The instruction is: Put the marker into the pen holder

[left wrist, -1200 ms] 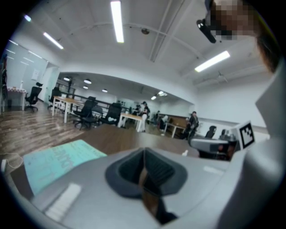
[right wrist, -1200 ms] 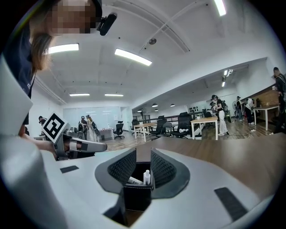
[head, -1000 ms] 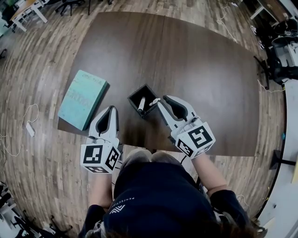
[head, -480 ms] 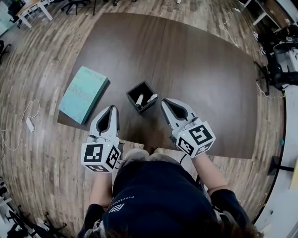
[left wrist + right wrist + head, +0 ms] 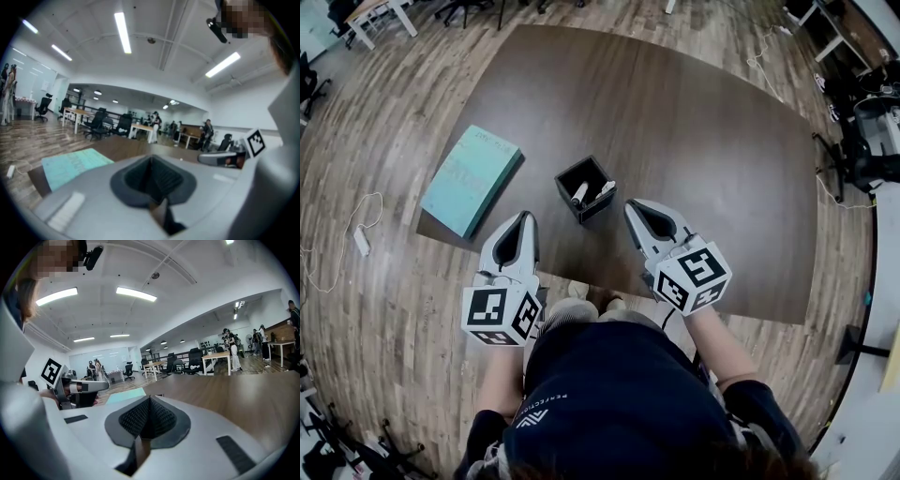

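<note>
A black square pen holder (image 5: 586,187) stands on the dark table (image 5: 703,141) and holds two white markers (image 5: 579,194), (image 5: 605,190), both leaning inside it. My left gripper (image 5: 528,217) hovers at the table's near edge, left of and nearer than the holder, shut on nothing. My right gripper (image 5: 630,206) sits just to the holder's right and nearer, apart from it, also shut and empty. In the left gripper view the shut jaws of the left gripper (image 5: 151,159) point across the table. The right gripper (image 5: 150,399) does the same in its own view.
A teal book (image 5: 472,178) lies at the table's left near corner, also seen as the teal book (image 5: 70,164) in the left gripper view. The wooden floor (image 5: 384,309) around the table carries a white cable (image 5: 356,234). Desks, chairs and people fill the far room.
The right gripper has drawn back from the pen holder toward me. The marker that was at its tip now rests inside the holder. The left gripper has stayed put.
</note>
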A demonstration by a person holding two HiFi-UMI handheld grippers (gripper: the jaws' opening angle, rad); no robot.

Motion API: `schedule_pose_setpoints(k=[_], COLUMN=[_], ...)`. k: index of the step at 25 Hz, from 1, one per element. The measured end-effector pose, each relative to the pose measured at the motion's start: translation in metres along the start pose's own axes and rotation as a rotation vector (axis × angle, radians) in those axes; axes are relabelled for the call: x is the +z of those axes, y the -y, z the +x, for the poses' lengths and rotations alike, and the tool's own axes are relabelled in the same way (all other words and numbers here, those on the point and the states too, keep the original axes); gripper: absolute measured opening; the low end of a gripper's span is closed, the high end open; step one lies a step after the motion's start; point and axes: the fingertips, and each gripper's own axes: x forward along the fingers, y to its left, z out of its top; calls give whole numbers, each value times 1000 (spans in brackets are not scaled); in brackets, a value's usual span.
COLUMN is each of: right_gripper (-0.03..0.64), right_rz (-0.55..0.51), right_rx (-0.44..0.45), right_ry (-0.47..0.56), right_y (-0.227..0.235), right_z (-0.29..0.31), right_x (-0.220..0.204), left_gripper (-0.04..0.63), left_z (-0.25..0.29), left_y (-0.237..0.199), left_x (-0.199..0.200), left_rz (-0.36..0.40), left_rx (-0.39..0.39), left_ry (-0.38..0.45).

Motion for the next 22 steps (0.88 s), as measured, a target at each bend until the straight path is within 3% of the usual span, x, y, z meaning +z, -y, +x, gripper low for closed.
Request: schedule_pose_setpoints(k=[22], right_gripper=[0], right_rz=[-10], right_rx=[13], right_ry=[-4], right_y=[-7], right_z=[-17], right_x=[-4], left_gripper=[9], left_z=[-17], left_y=[15], left_x=[-5], left_rz=[21], left_rx=[4], left_ry=[-1])
